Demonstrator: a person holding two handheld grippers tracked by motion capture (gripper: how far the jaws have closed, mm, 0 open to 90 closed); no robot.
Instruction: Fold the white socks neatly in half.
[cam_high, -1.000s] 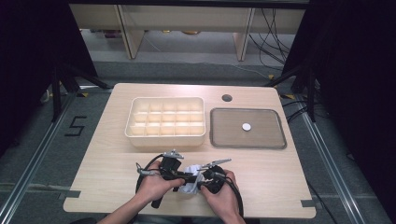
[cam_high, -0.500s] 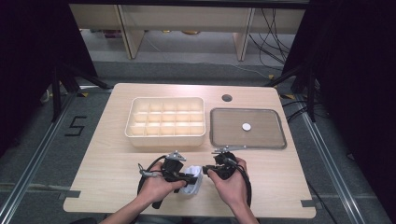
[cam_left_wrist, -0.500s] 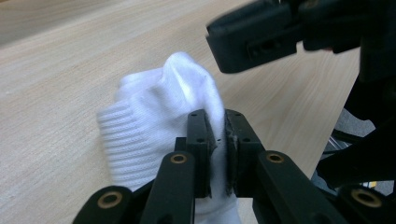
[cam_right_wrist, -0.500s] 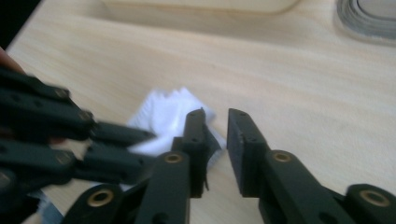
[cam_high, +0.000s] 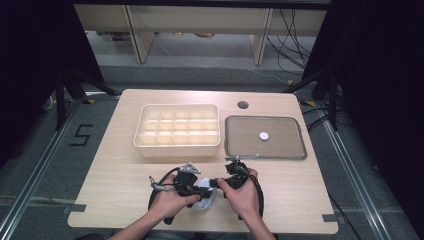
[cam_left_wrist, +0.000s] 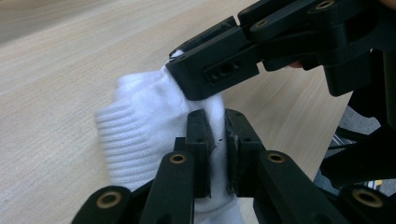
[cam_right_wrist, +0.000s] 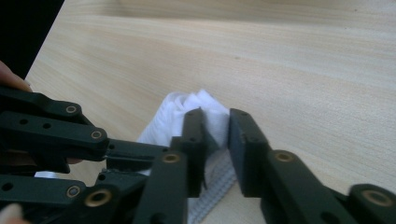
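Table carried a compartment box at back left and a shallow tray at back right, the tray holding one small white disc; both stood well apart from the work.

Work sat at the near edge: a white knit sock, bunched between the two hands. Left gripper was closed down narrowly on a fold of sock, pads pressing the fabric, probably as an anchor. Right gripper had just been easing shut a little, the jaws apart, sock between them and touching one pad only; likely re-gripping to fold or roll it.
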